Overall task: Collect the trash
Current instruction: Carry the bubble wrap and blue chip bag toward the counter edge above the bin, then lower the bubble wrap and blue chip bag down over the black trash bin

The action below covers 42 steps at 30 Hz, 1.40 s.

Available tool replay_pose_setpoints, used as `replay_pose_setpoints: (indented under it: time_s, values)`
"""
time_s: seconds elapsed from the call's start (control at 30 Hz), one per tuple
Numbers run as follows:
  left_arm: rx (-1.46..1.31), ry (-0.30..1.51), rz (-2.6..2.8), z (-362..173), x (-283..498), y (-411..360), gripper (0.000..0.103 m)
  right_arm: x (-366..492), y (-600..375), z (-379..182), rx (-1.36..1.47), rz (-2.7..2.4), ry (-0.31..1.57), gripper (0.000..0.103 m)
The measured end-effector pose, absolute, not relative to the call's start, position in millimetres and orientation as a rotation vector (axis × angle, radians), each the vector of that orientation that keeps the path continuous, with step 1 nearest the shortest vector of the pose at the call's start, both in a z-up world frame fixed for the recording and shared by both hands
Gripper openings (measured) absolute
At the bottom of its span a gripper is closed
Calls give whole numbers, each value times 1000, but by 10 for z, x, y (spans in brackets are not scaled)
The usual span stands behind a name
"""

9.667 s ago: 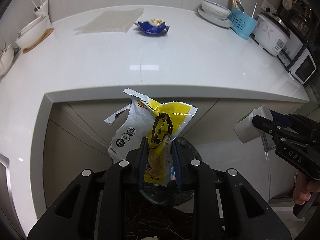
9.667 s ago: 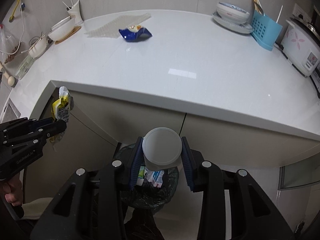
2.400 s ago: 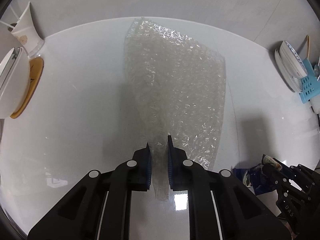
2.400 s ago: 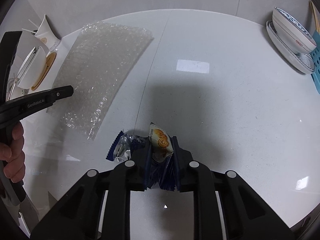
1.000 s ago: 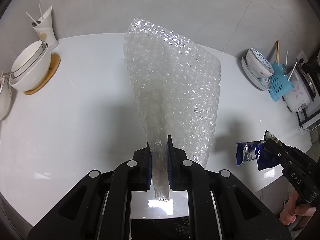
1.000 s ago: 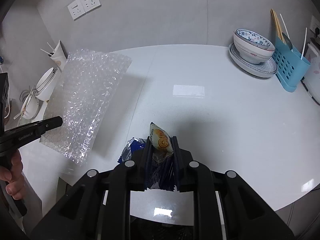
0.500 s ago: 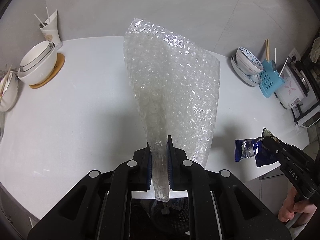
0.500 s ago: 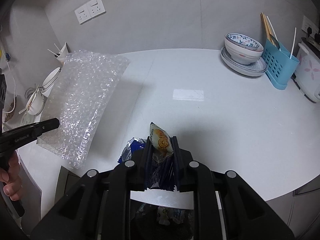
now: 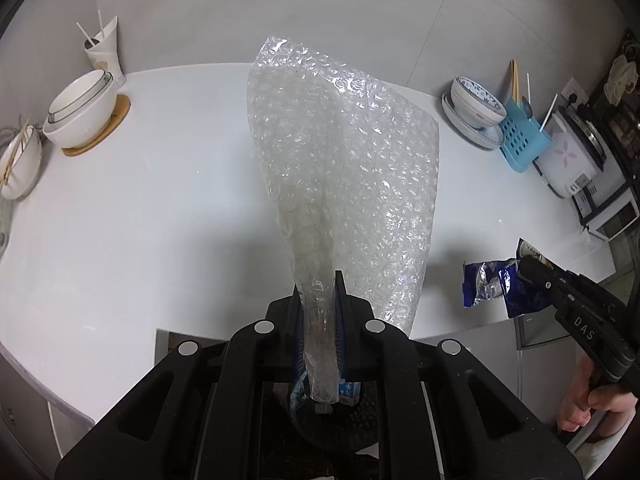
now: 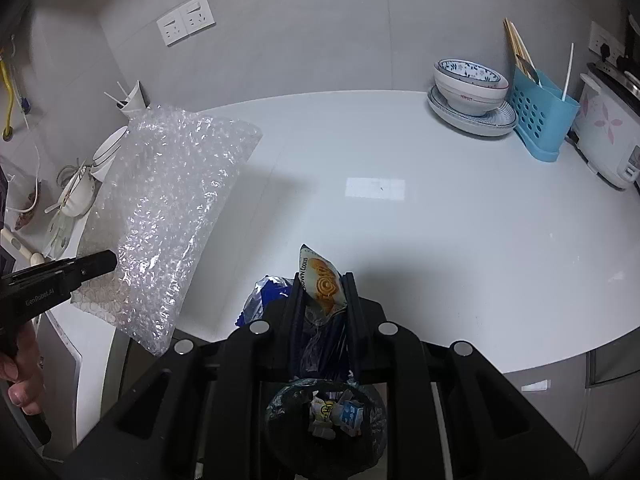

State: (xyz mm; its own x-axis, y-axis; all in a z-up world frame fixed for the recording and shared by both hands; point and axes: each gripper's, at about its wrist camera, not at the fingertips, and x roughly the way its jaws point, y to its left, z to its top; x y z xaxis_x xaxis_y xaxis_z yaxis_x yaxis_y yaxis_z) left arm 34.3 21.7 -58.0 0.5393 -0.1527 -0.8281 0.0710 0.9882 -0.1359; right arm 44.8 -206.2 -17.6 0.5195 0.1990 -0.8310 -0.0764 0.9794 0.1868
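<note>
While the left gripper (image 9: 319,304) clamps the bubble wrap (image 9: 344,168) upright above the white counter (image 9: 140,220), the right gripper (image 10: 323,304) pinches the blue snack wrapper (image 10: 322,284) over the near counter edge, bin (image 10: 326,412) below.

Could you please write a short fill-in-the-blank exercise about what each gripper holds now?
1. The left gripper is shut on a sheet of ____ wrap.
2. The right gripper is shut on a ____ snack bag.
3. Below the grippers stands a black ____ with trash inside.

Missing words: bubble; blue; bin
</note>
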Motion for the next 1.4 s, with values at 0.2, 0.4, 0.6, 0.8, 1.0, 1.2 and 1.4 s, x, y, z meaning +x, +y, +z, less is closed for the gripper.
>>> replay_pose_setpoints:
  time_s: [0.2, 0.4, 0.6, 0.8, 1.0, 1.2, 1.4]
  values:
    - [-76, 1000, -138, -653, 120, 119, 11, 247, -2149, -178, 134, 173, 1009, 17]
    - [-77, 1003, -146, -707, -99, 21, 11, 38, -2229, -187, 136, 177, 1009, 17]
    - [-65, 1004, -156, -788, -324, -91, 11, -177, -2280, -217, 124, 185, 1008, 17]
    - [-44, 1011, -175, -912, -532, -151, 11, -359, -2365, -337, 125, 175, 1023, 17]
    - [-26, 1035, -183, -1077, -700, -177, 11, -546, -2435, -482, 123, 170, 1046, 17]
    - [-15, 1063, -192, -1284, -836, -230, 11, -713, -2456, -635, 106, 167, 1069, 17]
    - [-23, 1092, -210, -1485, -959, -307, 11, -838, -2470, -797, 107, 167, 1106, 17]
